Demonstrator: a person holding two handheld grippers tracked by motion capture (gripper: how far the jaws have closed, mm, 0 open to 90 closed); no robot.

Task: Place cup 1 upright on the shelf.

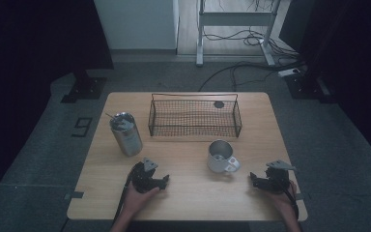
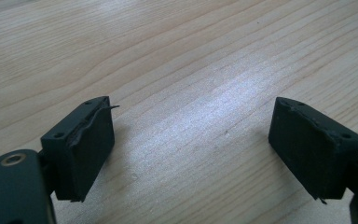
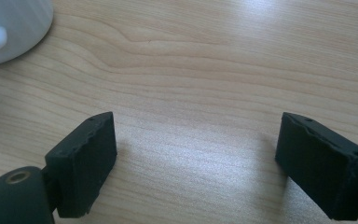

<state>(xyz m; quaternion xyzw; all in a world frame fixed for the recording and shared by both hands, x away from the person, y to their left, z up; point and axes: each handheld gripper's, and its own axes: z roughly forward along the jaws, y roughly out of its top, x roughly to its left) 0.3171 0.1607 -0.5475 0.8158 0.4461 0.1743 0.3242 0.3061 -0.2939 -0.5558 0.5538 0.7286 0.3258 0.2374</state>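
Both tools rest on the wooden worktop [image 1: 188,193] at the bottom of the high view. Left tool [image 1: 163,181] sits lower left, jaws spread wide with bare wood between them. Right tool [image 1: 252,181] sits lower right, jaws likewise wide apart and holding nothing. Metal mug [image 1: 221,156] stands near centre, between the tools, closer to the right one. Steel tumbler [image 1: 125,134] is left of centre, wire basket [image 1: 194,117] above the mug.

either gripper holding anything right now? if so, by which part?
Nothing is held. The left gripper and right gripper both stand open over bare table; the mug sits apart from both.
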